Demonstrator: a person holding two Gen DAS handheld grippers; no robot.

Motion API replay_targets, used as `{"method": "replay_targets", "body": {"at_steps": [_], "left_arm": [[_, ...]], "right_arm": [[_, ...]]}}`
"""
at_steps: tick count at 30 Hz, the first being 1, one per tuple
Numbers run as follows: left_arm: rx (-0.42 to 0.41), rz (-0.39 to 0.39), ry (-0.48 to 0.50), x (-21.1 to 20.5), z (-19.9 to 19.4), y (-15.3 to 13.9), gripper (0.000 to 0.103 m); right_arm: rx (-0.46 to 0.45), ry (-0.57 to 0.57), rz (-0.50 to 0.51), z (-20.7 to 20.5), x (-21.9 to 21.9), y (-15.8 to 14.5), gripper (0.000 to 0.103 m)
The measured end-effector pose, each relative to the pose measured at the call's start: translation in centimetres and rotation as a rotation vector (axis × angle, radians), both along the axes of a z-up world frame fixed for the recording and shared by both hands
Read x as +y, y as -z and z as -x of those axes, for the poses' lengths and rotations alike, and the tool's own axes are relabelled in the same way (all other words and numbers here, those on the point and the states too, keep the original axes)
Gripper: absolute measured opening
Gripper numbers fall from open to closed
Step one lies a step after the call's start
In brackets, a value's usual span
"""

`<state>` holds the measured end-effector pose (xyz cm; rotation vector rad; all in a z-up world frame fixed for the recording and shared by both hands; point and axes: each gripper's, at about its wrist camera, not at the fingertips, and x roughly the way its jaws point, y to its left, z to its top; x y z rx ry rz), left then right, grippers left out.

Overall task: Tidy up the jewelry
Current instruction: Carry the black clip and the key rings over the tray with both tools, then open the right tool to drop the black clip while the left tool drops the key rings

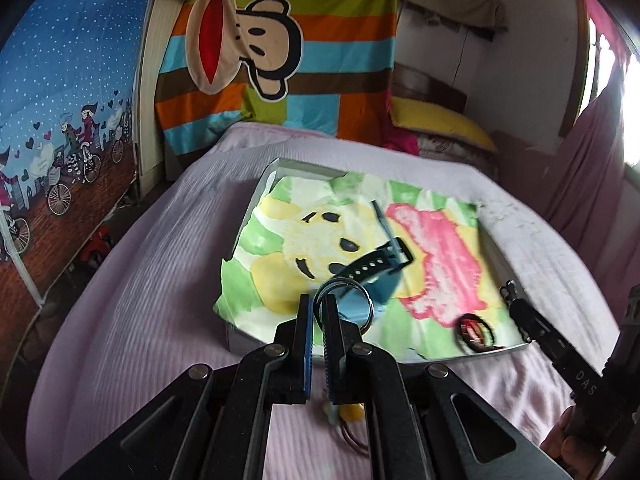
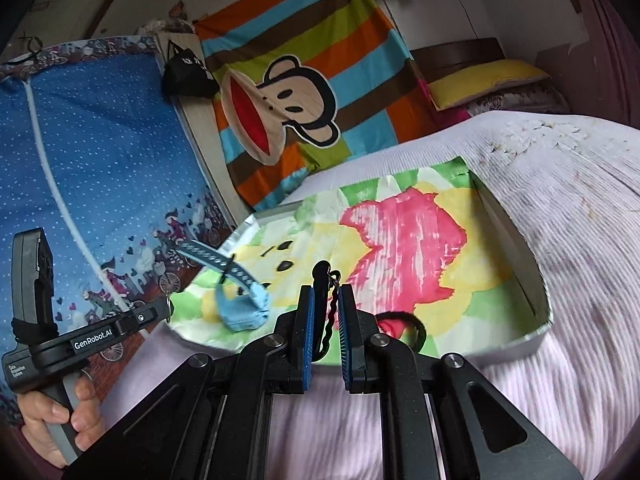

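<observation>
— Right, where does the watch (image 1: 376, 266) sit against your tongs?

— It hangs off the metal ring (image 1: 345, 300) that my left tongs (image 1: 316, 312) pinch shut, over the near left part of the tray (image 1: 256, 196). Its perforated dark strap runs long-ways away from me and to the right, with a soft blue pad beneath.

— And the other side?

— My right tongs (image 2: 325, 312) stand narrow on a twisted dark cord (image 2: 330, 320) with a clip, above the tray's near edge. Under them, a black hair tie (image 2: 404, 322) lies on the tray's cloth lining (image 2: 400, 240).

— Which lands first, you reckon?

— Likely the left: it's already over the lining, fuzzy and yielding. The tray walls look thin and stiff, set on the ribbed pink bedspread (image 2: 580, 220).
</observation>
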<state>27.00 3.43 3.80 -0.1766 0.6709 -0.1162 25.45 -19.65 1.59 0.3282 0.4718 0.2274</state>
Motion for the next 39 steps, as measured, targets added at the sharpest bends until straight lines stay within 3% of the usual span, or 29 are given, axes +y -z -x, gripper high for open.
{"method": "replay_targets", "body": {"at_steps": [13,27,30,33,36,38,39], "left_arm": [[0.099,-0.072,0.000,-0.9,-2.8,2.5,0.005],[0.070,-0.072,0.037,-1.2,-2.0,2.4,0.006],[0.058,-0.053,0.041,-0.9,-1.6,2.3,0.008],[0.033,-0.033,0.055,-0.9,-0.6,2.0,0.018],[0.002,-0.027,0.064,-0.9,0.5,1.5,0.036],[-0.023,-0.020,0.064,-0.9,1.3,1.3,0.057],[-0.041,-0.016,0.059,-0.8,1.9,1.1,0.060]], "right_arm": [[0.100,-0.029,0.030,-3.2,1.0,2.8,0.011],[0.110,-0.039,0.101,-2.9,1.8,2.6,0.012],[0.097,-0.025,0.101,-2.5,1.6,2.5,0.022],[0.065,-0.004,0.102,-1.5,1.3,2.0,0.032],[0.030,0.016,0.109,-0.4,1.1,1.5,0.034],[0.003,0.029,0.111,0.5,0.9,1.0,0.043],[-0.012,0.037,0.110,1.0,0.8,0.8,0.045]]}}
